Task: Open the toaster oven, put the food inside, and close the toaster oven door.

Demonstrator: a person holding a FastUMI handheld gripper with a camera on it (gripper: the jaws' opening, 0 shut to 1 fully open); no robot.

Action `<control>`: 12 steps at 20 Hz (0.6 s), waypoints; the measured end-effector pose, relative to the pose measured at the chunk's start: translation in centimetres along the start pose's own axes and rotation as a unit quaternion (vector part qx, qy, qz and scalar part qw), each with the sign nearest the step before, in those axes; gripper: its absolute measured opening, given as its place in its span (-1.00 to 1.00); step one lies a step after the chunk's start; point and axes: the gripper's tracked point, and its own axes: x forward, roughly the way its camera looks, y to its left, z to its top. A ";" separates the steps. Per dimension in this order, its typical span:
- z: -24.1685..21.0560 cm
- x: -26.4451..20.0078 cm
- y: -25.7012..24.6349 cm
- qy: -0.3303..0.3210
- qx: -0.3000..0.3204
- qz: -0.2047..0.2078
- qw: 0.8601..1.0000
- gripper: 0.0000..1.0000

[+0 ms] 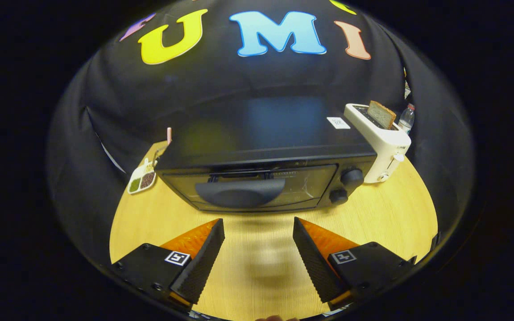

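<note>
Toaster oven [261, 178] sits shut just beyond the gripper's [259, 227] spread, empty fingers

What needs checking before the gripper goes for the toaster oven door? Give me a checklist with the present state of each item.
1. Gripper open, nothing between its fingers: ok.
2. Toaster oven door shut, handle uncovered and just beyond the fingers: ok.
3. Bare table between fingers and door, nothing in the path: ok.
4. Fingers lined up with the handle: roughly; the handle sits slightly toward the left finger: ok.
5. Food ready to load: a bread slice stands in the white toaster beside the oven; whether it is the intended food: cannot tell.
6. Oven interior free: cannot tell through the dark glass.
</note>
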 end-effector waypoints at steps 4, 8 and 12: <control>5.6 -3.3 -0.6 -0.071 0.005 0.011 0.997 0.97; 11.3 -9.2 -2.5 -0.180 -0.062 -0.006 0.982 0.97; 14.0 -15.3 -4.6 -0.276 -0.092 -0.022 0.956 0.96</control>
